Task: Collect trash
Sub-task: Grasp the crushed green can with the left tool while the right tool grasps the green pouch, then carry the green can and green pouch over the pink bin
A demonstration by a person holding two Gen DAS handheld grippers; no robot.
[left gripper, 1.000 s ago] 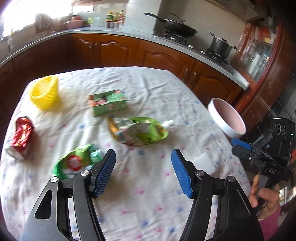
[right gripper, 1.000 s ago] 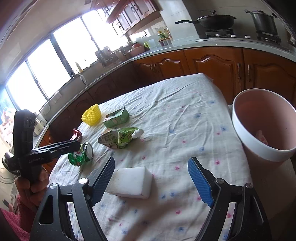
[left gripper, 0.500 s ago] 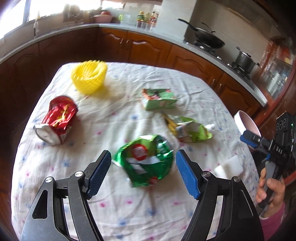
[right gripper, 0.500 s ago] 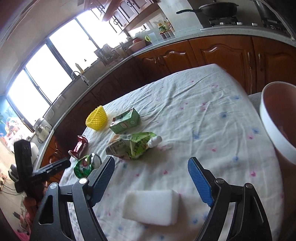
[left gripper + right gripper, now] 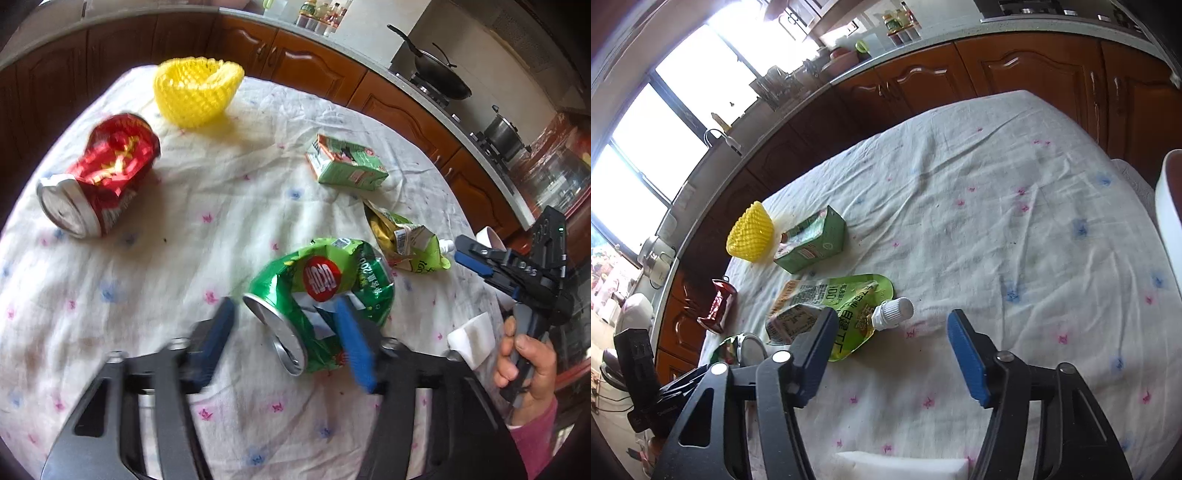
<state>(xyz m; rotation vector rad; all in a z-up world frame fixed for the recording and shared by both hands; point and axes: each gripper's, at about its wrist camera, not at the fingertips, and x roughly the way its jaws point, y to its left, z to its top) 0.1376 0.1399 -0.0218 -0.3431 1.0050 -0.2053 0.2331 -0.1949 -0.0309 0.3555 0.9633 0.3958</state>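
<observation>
So my left gripper (image 5: 286, 341) is down over the crushed green can (image 5: 321, 299) on the tablecloth (image 5: 207, 192), jaws closing in. The can sits between the blue pads, though I can't tell if both are touching it. My right gripper (image 5: 892, 350) is closing too, with just bare cloth between the pads; the green pouch (image 5: 846, 306) with the white cap lies right beside its left finger. A white sponge (image 5: 905, 467) is right under it. The red can (image 5: 99, 177), green carton (image 5: 347, 164) and yellow foam net (image 5: 195, 90) lie further off.
</observation>
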